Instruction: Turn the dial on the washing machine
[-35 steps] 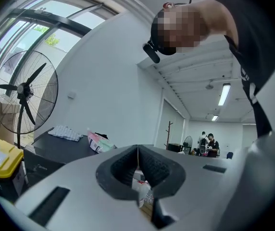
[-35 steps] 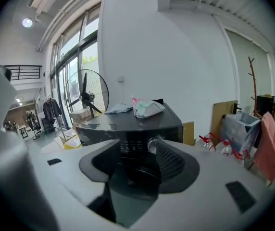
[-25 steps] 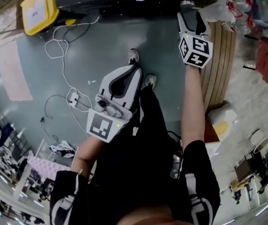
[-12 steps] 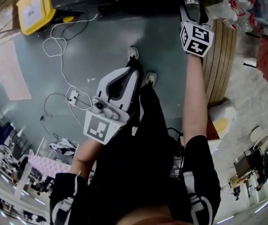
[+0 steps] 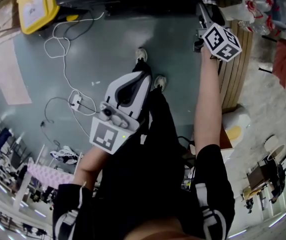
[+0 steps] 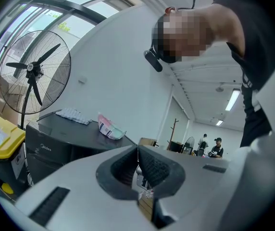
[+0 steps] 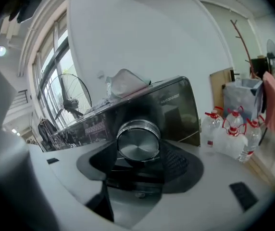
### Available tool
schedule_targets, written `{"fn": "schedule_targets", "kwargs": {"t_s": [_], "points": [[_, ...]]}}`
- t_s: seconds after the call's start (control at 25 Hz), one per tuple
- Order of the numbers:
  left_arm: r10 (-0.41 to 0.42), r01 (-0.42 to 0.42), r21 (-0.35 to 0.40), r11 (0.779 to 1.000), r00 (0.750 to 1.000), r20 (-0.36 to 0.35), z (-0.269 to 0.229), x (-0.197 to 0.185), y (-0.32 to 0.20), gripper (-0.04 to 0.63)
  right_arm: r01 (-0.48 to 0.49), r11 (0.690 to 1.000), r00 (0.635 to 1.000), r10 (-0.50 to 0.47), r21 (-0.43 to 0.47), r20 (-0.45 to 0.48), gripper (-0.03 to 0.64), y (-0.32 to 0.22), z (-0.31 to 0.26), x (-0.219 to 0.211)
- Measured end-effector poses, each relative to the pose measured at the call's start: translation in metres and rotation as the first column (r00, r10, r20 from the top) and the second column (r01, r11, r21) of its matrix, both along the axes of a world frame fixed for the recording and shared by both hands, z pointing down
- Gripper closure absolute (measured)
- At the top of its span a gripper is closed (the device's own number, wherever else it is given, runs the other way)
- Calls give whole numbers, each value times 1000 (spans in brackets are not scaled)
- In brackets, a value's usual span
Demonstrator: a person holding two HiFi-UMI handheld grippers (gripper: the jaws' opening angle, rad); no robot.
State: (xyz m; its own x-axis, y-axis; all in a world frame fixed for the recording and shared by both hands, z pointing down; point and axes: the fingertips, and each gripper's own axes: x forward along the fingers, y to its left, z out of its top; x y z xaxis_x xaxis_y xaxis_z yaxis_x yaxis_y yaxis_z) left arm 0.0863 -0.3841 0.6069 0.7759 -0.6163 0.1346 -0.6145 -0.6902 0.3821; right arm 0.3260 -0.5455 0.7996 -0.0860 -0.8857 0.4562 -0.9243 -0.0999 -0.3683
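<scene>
The right gripper (image 5: 206, 6) clamps its jaws across the rim of the rigid, probably slippery metal dial (image 7: 138, 139), while the left gripper (image 6: 138, 153) is closed and empty.

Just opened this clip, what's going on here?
A person stands at a dark washing machine with a gripper in each hand. The right gripper is stretched out to the machine's front, its jaws closed on either side of the round silver dial, and sits at a tilt, possibly mid-twist. The left gripper is held low in front of the person's legs, jaws together and holding nothing.
</scene>
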Motion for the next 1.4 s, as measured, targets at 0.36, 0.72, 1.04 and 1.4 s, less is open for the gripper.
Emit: {"fn": "schedule_targets", "kwargs": {"t_s": [0.36, 0.72, 1.04, 1.4], "points": [[-26, 26, 70, 997, 1000, 10, -41, -3, 18, 572, 40, 998, 991, -47, -55, -127, 295, 44, -22, -12], [-136, 144, 232, 962, 989, -51, -215, -40, 114, 572, 90, 996, 992, -87, 27, -92, 441, 201, -234, -76], [-177, 190, 286, 939, 982, -69, -310, -67, 210, 572, 172, 968, 970, -134, 180, -203, 571, 326, -394, -119], [-172, 190, 318, 929, 982, -84, -337, -105, 238, 572, 171, 936, 972, -109, 306, -210, 588, 402, -473, -163]]}}
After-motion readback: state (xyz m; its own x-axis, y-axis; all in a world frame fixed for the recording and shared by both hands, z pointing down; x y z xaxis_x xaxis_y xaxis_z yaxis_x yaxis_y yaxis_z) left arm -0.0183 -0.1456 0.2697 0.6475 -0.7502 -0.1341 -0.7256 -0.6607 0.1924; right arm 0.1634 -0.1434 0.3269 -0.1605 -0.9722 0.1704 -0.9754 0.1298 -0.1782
